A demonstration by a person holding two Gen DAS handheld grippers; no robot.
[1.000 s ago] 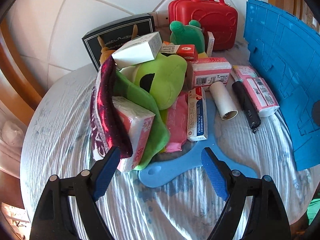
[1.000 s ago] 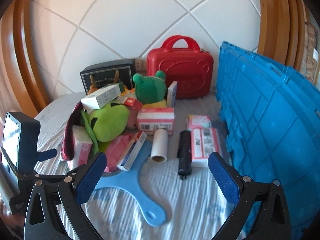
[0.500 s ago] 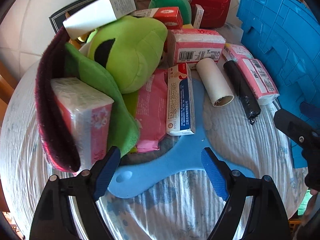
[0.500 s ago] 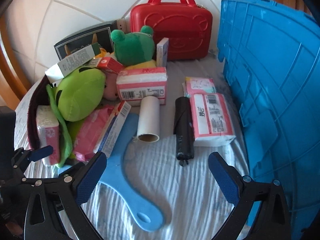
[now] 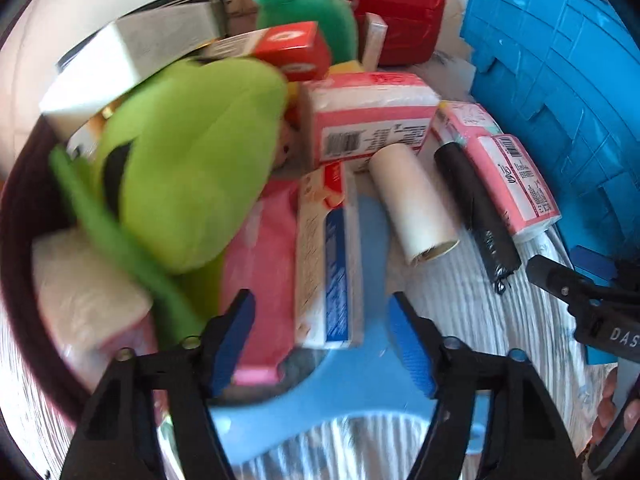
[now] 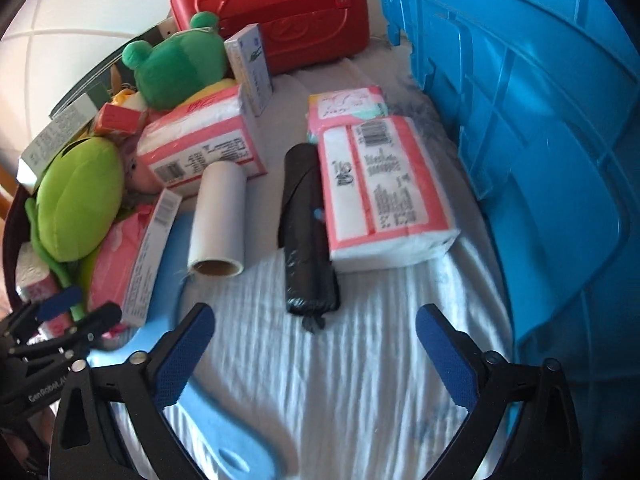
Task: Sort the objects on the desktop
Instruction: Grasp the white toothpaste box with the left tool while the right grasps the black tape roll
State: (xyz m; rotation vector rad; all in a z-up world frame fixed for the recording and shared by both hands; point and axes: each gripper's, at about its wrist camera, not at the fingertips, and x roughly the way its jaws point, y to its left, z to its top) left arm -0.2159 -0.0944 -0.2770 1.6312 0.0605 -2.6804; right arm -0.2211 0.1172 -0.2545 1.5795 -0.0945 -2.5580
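- Left gripper (image 5: 322, 336): jaws closing, pads not yet on anything. The near end of the long white-and-blue box (image 5: 330, 264) sits between them, so that box looks like the pick. Gap is narrowing to match a thin carton.
- Right gripper (image 6: 316, 354): jaws spread wide and also closing, nothing between the pads but bare cloth. The black roll (image 6: 308, 236) lies just ahead on its centreline; likely target, pads not yet level with it.
- Blue flat paddle-shaped piece (image 5: 344, 384) lies under the long box and under the left jaws. Risk: the lower pad catches it along with the carton.
- White cardboard tube (image 6: 218, 220) lies between the box and the black roll, open end toward the cameras. It rolls easily; keep either gripper off it.
- Pink tissue pack (image 6: 380, 188) touches the black roll on its right side, so the right pad has little room there.
- Lime plush (image 5: 188, 168) leans over the pink pouch (image 5: 260, 276) left of the box; soft, may drag.
- Further back: a second tissue pack (image 6: 200, 148), dark-green plush (image 6: 180, 64), red case (image 6: 276, 8).
- Blue crate (image 6: 540, 160) stands at the right edge, presumably where sorted items go.
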